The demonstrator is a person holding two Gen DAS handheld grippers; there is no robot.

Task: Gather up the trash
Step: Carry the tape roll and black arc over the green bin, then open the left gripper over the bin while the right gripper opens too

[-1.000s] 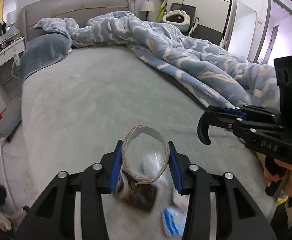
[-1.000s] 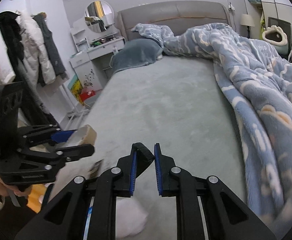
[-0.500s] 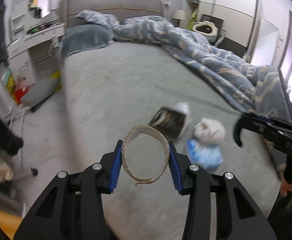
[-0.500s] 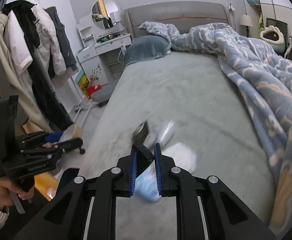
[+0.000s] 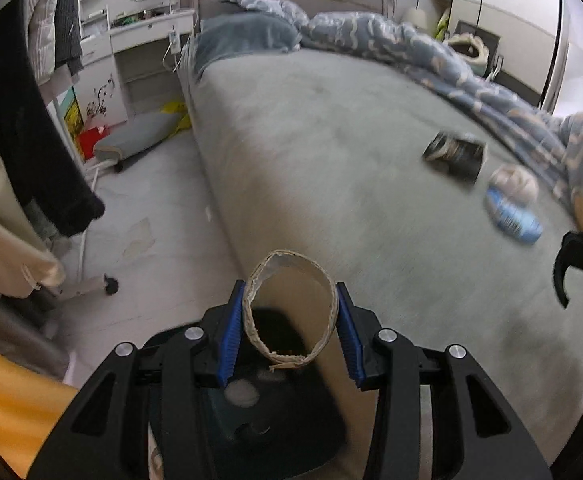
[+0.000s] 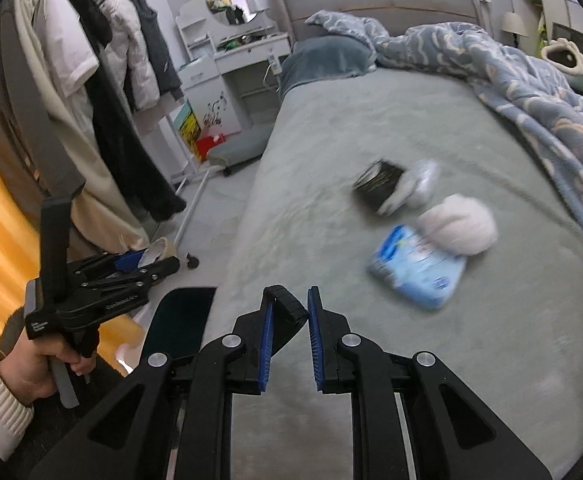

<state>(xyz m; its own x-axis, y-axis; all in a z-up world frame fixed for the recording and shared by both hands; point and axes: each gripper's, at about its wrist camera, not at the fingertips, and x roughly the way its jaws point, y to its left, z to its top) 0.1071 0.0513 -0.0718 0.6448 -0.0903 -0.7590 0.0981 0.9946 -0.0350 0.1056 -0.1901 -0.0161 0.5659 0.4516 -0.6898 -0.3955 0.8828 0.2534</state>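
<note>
Compared with half a second ago, the left gripper (image 5: 290, 322) has swung off the bed (image 5: 331, 160) and is now hanging past its left edge, over a dark bin (image 5: 251, 412) on the floor, while the trash on the bed is sitting farther off to the right. Its blue pads are pinching a cardboard ring (image 5: 290, 312) from both sides; the ring's open hole is facing the camera and its longer span is running up and down. In the right wrist view, the left gripper (image 6: 147, 266) is tilting forward in a hand (image 6: 39, 364). The right gripper (image 6: 289, 320) is hovering low over the bed's near edge, its jaws a narrow gap apart with nothing between them. A black packet (image 6: 379, 192), a white tissue wad (image 6: 457, 230) and a blue pouch (image 6: 415, 266) are lying close together on the bed.
</note>
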